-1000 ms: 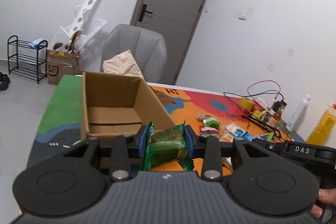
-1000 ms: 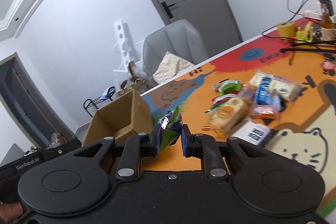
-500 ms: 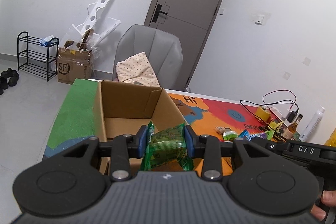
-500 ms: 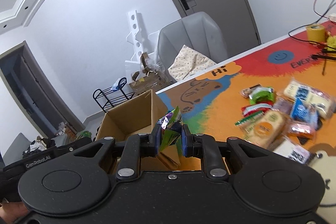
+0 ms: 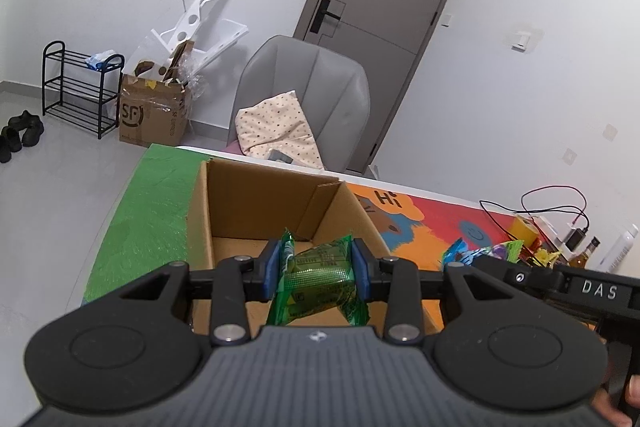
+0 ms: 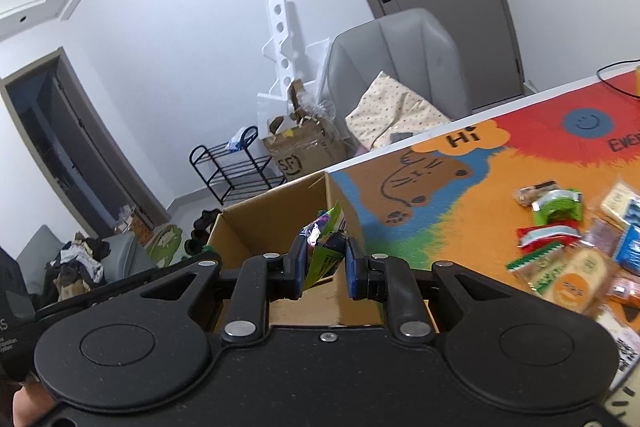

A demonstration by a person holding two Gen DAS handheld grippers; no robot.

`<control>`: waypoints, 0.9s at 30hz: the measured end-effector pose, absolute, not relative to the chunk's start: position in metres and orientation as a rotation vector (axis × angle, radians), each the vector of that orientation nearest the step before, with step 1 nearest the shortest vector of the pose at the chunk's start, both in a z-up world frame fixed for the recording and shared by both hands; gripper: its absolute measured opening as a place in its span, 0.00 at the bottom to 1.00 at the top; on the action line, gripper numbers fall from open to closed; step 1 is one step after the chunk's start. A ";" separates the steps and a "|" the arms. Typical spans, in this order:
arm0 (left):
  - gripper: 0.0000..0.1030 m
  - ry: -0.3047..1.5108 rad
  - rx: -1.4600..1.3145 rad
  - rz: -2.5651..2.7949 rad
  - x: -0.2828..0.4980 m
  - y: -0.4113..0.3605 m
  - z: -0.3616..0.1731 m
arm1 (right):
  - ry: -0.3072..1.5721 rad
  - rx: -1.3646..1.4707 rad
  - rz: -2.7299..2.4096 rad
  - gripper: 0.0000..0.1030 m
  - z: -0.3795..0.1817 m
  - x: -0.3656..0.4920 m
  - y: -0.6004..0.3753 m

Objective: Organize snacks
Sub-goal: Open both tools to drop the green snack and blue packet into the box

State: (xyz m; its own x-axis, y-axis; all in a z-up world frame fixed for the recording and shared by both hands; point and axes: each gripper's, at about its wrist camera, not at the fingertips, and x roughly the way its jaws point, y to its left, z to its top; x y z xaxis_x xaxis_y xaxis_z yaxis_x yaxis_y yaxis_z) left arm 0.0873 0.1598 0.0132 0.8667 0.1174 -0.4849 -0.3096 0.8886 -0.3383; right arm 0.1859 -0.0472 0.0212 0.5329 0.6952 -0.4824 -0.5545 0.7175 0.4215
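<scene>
We have the left tool (image 5: 316,269) pinching a green snack pack (image 5: 320,279) over the cardboard box (image 5: 256,195) on the desk (image 6: 460,211); the right tool (image 6: 326,267) pinches a purple-green packet (image 6: 324,247) by its edge. Both look light, soft, crinkly and slippery, so we'd grip mid-body, not the seal.

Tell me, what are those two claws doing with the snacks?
A person is tidying snacks into a cardboard box. The left claw grips a green snack packet over the box. The right claw pinches a small green and purple packet beside it. More snacks wait on the colourful table mat.
</scene>
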 end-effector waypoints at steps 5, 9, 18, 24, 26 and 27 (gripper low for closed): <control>0.37 0.496 -0.436 0.251 0.098 0.168 0.010 | 0.694 0.202 0.782 0.17 0.020 0.188 -0.026; 0.39 0.508 -0.443 0.280 0.100 0.170 0.011 | 0.708 0.191 0.806 0.17 0.017 0.188 -0.010; 0.55 0.488 -0.457 0.325 0.082 0.181 0.024 | 0.706 0.212 0.836 0.31 0.019 0.193 0.003; 0.81 0.478 -0.439 0.359 0.070 0.177 0.029 | 0.685 0.207 0.803 0.60 0.022 0.186 -0.010; 0.88 0.476 -0.440 0.366 0.069 0.173 0.029 | 0.682 0.208 0.781 0.67 0.021 0.184 -0.018; 0.89 0.477 -0.442 0.370 0.068 0.171 0.029 | 0.677 0.208 0.768 0.69 0.021 0.183 -0.023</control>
State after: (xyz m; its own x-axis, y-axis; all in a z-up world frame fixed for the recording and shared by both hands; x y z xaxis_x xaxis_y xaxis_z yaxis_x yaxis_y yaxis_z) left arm 0.0678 0.1714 0.0292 0.8263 0.2358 -0.5115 -0.4367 0.8417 -0.3175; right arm 0.1827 -0.0227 0.0210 0.5220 0.7000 -0.4874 -0.5718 0.7112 0.4090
